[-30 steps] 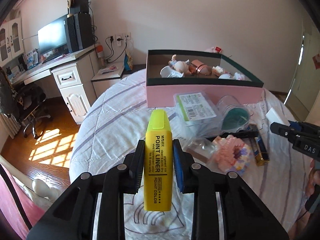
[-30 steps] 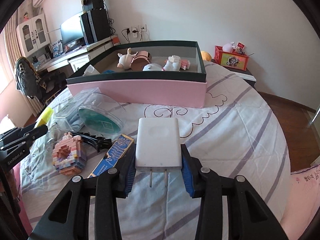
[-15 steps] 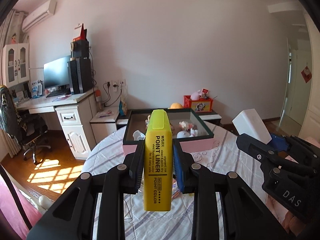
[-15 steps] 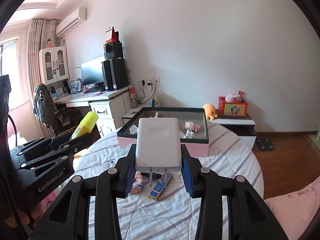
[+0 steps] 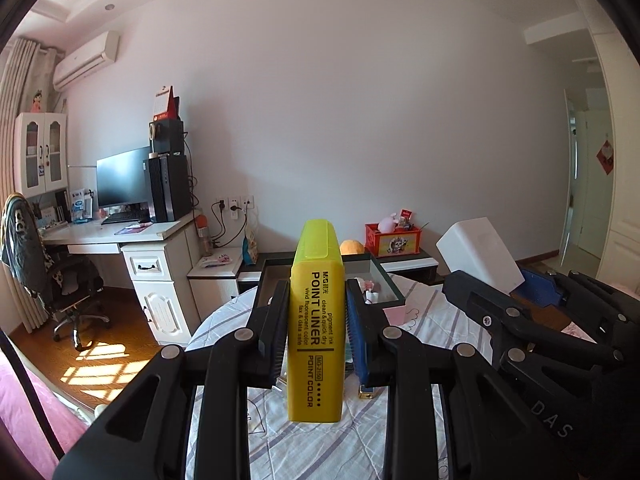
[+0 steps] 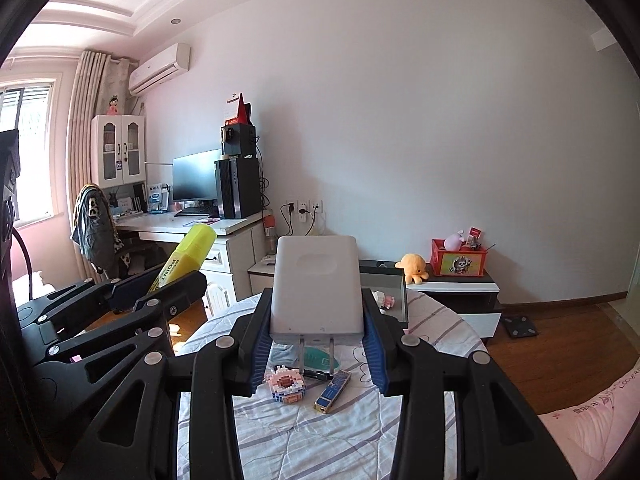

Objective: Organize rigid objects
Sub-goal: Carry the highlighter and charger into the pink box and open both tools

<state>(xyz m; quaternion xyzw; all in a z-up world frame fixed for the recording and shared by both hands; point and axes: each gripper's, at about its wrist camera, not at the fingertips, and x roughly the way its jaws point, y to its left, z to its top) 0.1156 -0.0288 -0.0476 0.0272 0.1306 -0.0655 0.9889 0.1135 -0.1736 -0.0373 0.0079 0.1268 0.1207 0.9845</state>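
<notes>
My left gripper (image 5: 317, 300) is shut on a yellow highlighter (image 5: 317, 320) that stands upright between its pads. My right gripper (image 6: 316, 308) is shut on a white plug adapter (image 6: 316, 286), prongs toward the camera. Each gripper shows in the other's view: the right one (image 5: 496, 280) with the adapter (image 5: 480, 252), the left one (image 6: 168, 276) with the highlighter (image 6: 184, 256). Both hang high above the round table. The pink box with a dark rim (image 6: 394, 300) sits far behind, mostly hidden by the held things.
On the striped tablecloth (image 6: 312, 432) lie a small pink block figure (image 6: 286, 388), a blue-and-gold bar (image 6: 332, 392) and a teal lid (image 6: 316, 356). A white desk (image 5: 160, 264) with a monitor stands left, a low cabinet (image 6: 456, 296) with a red box behind.
Both grippers have risen and tilted up with their loads. The table and box dropped low in view and shrank. The grips are unchanged.
</notes>
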